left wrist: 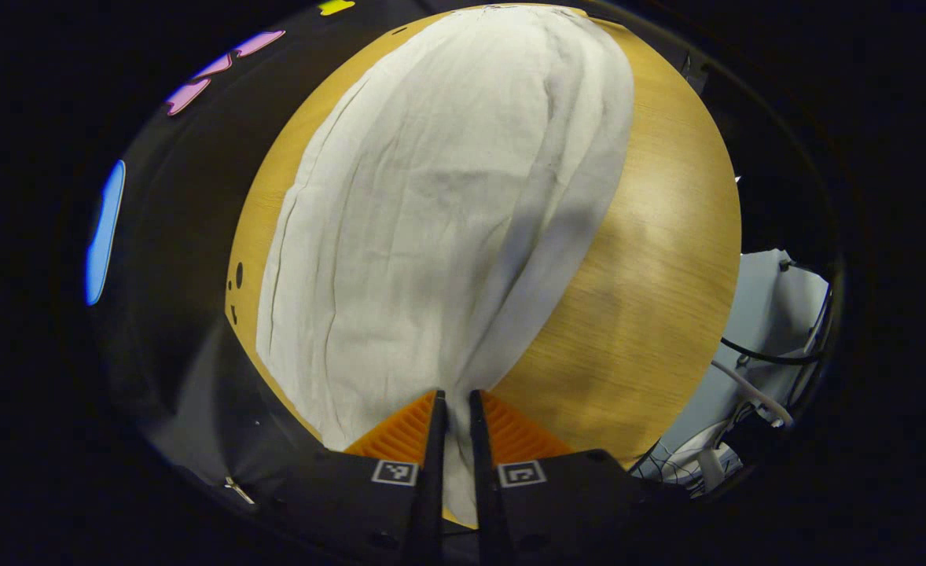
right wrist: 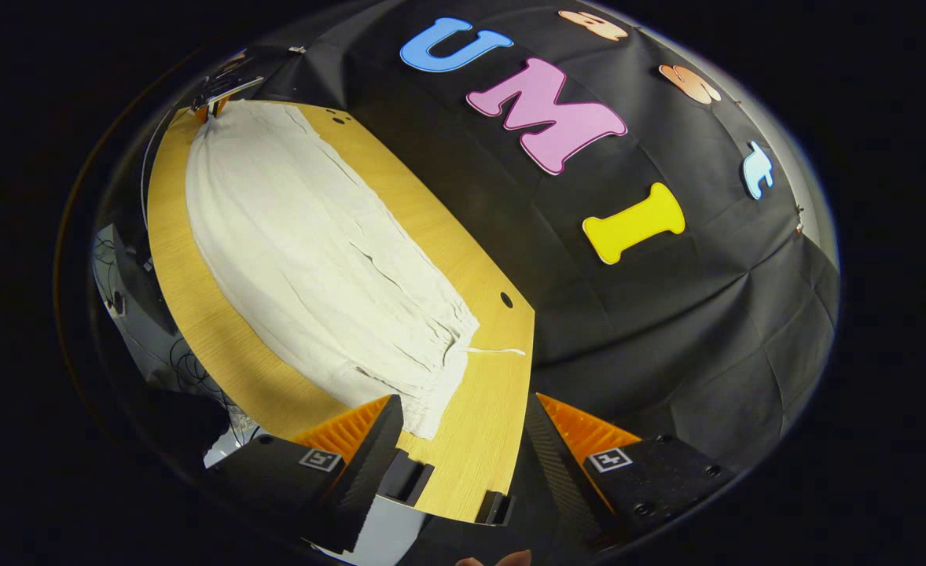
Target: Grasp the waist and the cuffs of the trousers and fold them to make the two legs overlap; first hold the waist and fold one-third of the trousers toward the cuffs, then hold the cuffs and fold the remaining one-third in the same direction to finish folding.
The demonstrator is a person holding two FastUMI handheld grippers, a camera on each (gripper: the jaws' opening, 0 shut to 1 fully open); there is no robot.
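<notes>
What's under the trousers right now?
The trousers lie flat on the wooden table, bare wood showing around them. Whatever is beneath the cloth itself is covered.

My left gripper (left wrist: 457,409) sits at the bottom centre of the frame, its two fingers nearly together with a fold of the pale trousers (left wrist: 431,220) pinched between them. The cloth spreads up the middle over the wooden table (left wrist: 652,275). Cables (left wrist: 754,377) lie at lower right.

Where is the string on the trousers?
In the right gripper view, the string lies on the table, sticking out from the trousers' waist, just ahead of the open right gripper.
</notes>
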